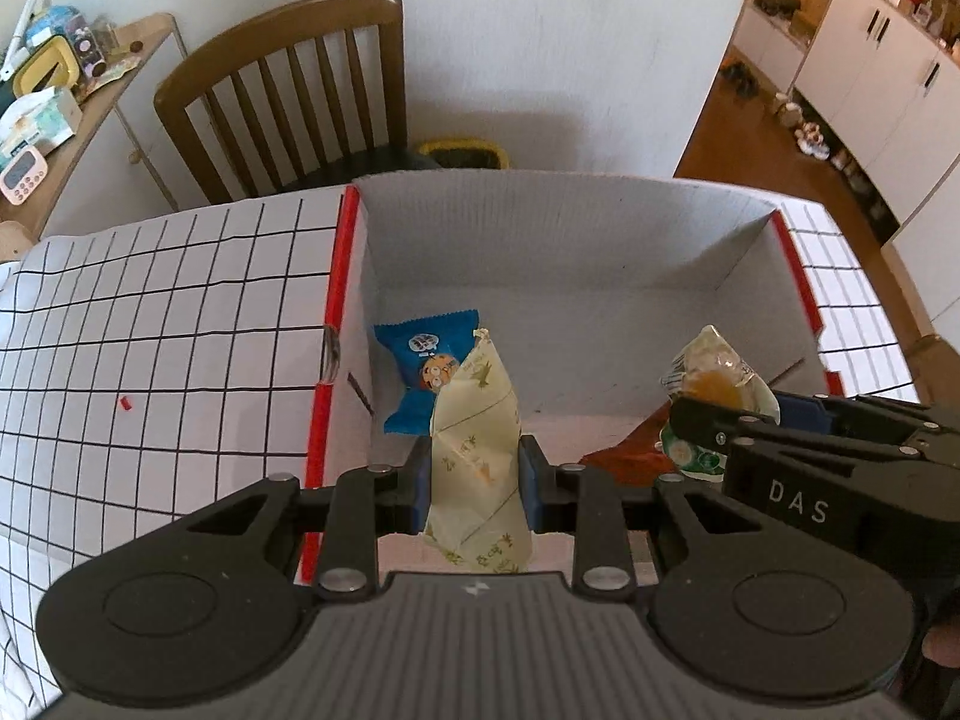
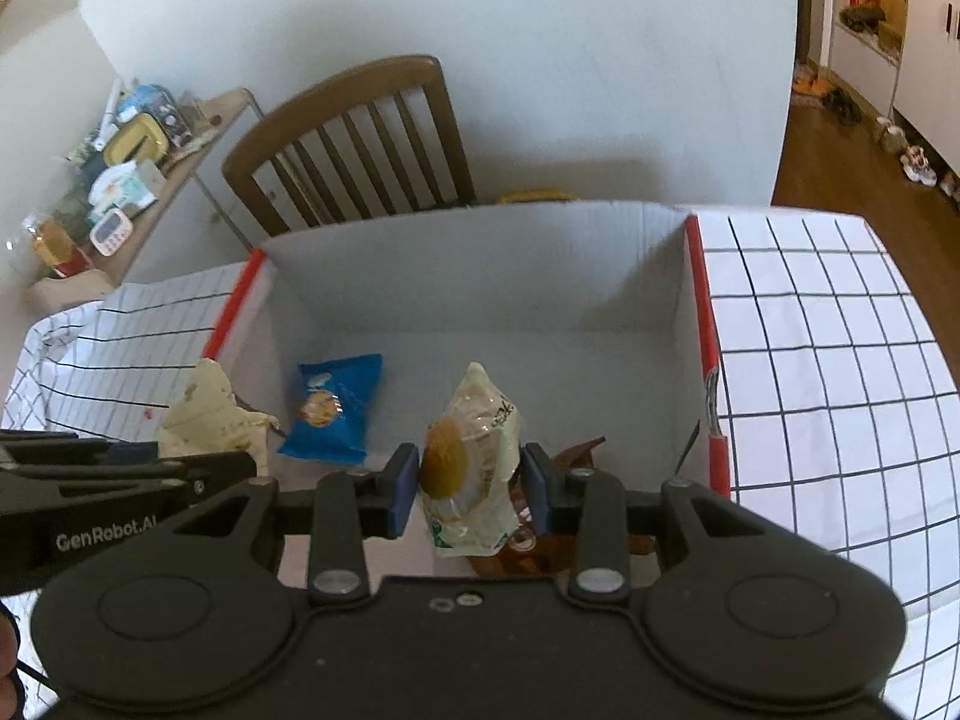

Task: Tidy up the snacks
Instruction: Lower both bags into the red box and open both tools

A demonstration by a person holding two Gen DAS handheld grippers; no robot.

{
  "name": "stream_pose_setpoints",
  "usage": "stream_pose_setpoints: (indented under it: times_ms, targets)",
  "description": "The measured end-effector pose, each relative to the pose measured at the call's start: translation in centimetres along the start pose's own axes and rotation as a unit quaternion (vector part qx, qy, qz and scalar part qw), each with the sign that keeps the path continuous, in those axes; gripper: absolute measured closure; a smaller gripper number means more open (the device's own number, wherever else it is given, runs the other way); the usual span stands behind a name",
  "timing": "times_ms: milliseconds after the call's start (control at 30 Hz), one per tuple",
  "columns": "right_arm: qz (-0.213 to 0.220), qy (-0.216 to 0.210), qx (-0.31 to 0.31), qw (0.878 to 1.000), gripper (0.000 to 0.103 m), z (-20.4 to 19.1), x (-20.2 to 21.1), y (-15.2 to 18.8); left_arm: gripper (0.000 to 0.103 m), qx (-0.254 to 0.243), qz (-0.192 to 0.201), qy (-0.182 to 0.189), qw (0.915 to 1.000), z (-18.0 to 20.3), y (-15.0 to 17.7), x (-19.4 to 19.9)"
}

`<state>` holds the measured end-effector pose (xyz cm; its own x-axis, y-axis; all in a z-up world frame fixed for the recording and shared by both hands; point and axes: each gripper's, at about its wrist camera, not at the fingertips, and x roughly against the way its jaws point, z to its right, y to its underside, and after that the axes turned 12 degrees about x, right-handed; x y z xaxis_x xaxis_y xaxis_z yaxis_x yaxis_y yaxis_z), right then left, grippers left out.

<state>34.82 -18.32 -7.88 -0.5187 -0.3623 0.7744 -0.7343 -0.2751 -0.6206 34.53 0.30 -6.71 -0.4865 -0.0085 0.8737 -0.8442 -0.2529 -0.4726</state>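
Observation:
A grey cardboard box (image 1: 540,240) with red edges stands on the checked tablecloth, also seen as the box (image 2: 480,276) in the right wrist view. A blue cookie packet (image 1: 426,372) lies on its floor at the left; the same blue packet (image 2: 336,408) shows in the right view. My left gripper (image 1: 477,483) is shut on a pale cream packet (image 1: 477,456), held upright over the box's near edge. My right gripper (image 2: 471,483) is shut on a clear packet with a brown-yellow snack (image 2: 474,462), which appears at the right of the left view as the clear packet (image 1: 717,378). A brown wrapper (image 1: 630,453) lies under it.
A wooden chair (image 1: 288,90) stands behind the table against the white wall. A side shelf (image 1: 54,96) with boxes and a timer is at the far left. White cabinets (image 1: 876,60) line the wooden floor at the right. The checked cloth (image 2: 828,360) spreads on both sides of the box.

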Motion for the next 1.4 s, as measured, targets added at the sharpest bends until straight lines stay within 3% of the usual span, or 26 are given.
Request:
stream_pose_setpoints:
  times_ms: [500,900,1067,1400]
  targets:
    - [-0.047,0.007,-0.009,0.999,0.067,1.0,-3.5,0.5,0.075,-0.003,-0.039,-0.008,0.9992,0.6,-0.1,-4.6]
    - [-0.051,0.008,-0.016,0.999,0.066,1.3,-3.1,0.6,0.073,0.018,-0.033,0.002,0.9993,-0.2,-0.3,-3.8]
    - [-0.042,0.005,-0.023,0.999,0.066,1.5,-2.0,0.5,0.048,0.028,-0.015,0.014,0.9994,-0.6,-0.4,-2.0]
    - [-0.013,-0.017,-0.006,1.000,0.064,0.5,2.0,0.5,0.048,0.024,0.018,0.031,0.9991,-0.9,0.4,2.5]
